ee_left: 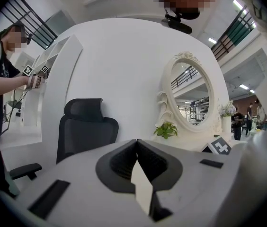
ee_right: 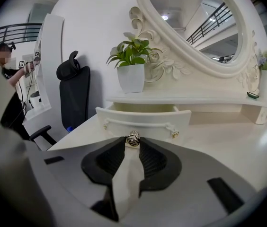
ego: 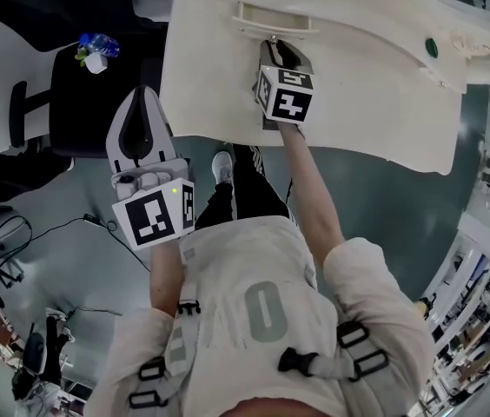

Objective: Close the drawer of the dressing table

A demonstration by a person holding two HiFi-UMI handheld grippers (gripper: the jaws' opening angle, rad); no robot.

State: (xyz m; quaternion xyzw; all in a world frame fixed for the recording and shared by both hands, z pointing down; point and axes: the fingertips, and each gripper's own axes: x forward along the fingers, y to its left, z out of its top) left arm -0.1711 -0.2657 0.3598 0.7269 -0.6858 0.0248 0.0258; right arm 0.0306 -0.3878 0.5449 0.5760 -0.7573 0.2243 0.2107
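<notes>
- Dressing table [ego: 375, 102]: cream top with a raised shelf along its far side, under an oval mirror [ee_right: 195, 18].
- Drawer [ee_right: 143, 118]: set below the shelf and pulled out towards the near side, so its inside shows. It has a curved front with a rail handle and a round metal knob [ee_right: 133, 138] at the middle.
- Right gripper [ee_right: 133, 144]: reaches over the table top to the drawer front. Its jaws are drawn in to a narrow gap, with the knob clasped between their tips. The drawer lies straight ahead of it on the far side.
- Left gripper [ee_left: 137, 142]: its jaws are pressed together with nothing between them. It is held off the table's near left edge, well apart from the drawer.
- Potted plant [ee_right: 131, 74]: stands on the shelf, above the drawer's left half.
- Black office chair [ee_left: 86, 131]: stands left of the table.
</notes>
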